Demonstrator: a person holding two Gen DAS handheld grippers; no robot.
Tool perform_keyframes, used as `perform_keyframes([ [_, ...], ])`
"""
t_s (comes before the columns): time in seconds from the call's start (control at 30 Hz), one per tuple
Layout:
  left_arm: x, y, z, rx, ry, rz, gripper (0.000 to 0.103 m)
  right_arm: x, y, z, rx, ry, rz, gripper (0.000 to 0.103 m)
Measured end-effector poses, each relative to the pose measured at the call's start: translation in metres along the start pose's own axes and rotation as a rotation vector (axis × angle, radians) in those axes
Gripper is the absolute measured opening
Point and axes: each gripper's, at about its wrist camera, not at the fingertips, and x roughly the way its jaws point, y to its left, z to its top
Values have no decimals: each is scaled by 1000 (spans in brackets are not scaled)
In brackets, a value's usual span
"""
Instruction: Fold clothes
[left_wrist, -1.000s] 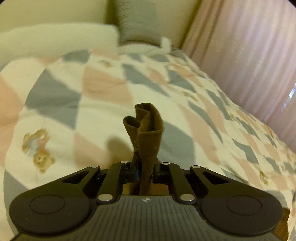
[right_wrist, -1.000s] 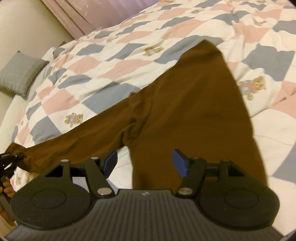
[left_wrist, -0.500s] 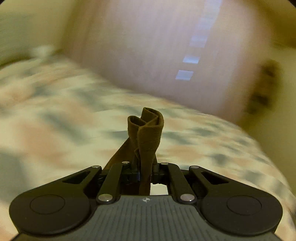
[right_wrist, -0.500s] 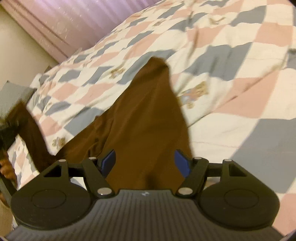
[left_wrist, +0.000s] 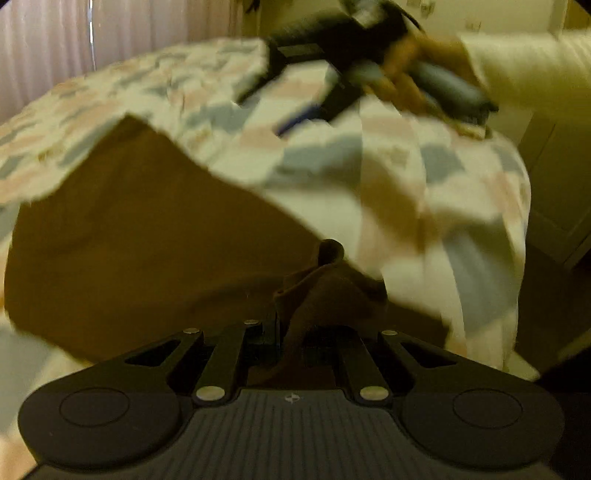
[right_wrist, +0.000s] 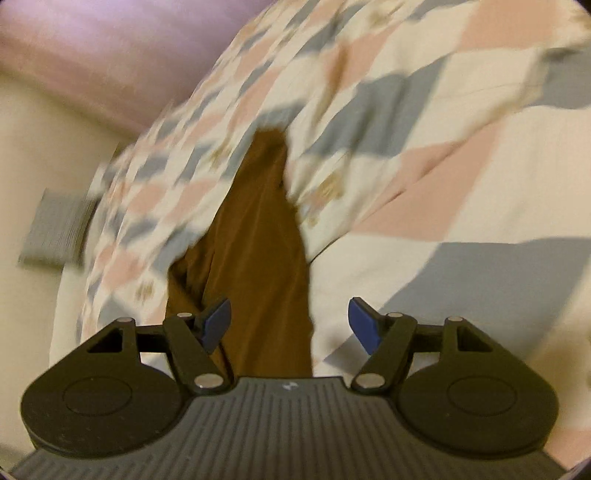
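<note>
A brown long-sleeved garment (left_wrist: 140, 236) lies spread on a checked quilt (left_wrist: 406, 177). My left gripper (left_wrist: 291, 328) is shut on the bunched brown sleeve end (left_wrist: 325, 284), held just above the garment's body. My right gripper (right_wrist: 288, 321) is open and empty, with the brown garment (right_wrist: 255, 240) running between its blue pads (right_wrist: 364, 325) below it. The right gripper also shows, blurred, in the left wrist view (left_wrist: 332, 74) at the top, held by a hand.
The quilt (right_wrist: 443, 147) covers a bed and hangs over its edge (left_wrist: 491, 258) at the right. A grey cushion (right_wrist: 59, 229) lies at the bed's far end. Pink curtains (left_wrist: 92, 40) hang behind the bed.
My left gripper has swung round with the sleeve end and brought it over the garment's body. My right gripper has moved along the garment, still open. Both views are motion-blurred.
</note>
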Motion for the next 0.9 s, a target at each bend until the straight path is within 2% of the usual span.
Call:
perform_keyframes([
  [0.17, -2, -6, -15, 11, 3, 51, 7, 73, 36, 21, -114, 262, 210, 67],
  [0.3, -16, -6, -15, -26, -28, 77, 7, 133, 82, 41, -231, 403, 297, 67],
  [0.4, -26, -4, -16, -67, -38, 100, 7, 180, 115, 59, -290, 455, 300, 66],
  [0.6, -31, 3, -27, -148, -23, 129, 7, 274, 146, 83, -259, 526, 242, 66],
  [0.7, -31, 4, -31, -161, -19, 131, 7, 307, 149, 73, -196, 634, 265, 66],
  [0.83, -34, 9, -33, -178, -23, 112, 7, 320, 153, 49, -172, 807, 295, 65],
  [0.87, -35, 11, -32, -185, -25, 102, 7, 322, 153, 43, -181, 842, 292, 61],
  [0.9, -35, 12, -32, -180, -24, 97, 7, 321, 153, 38, -206, 854, 276, 36],
])
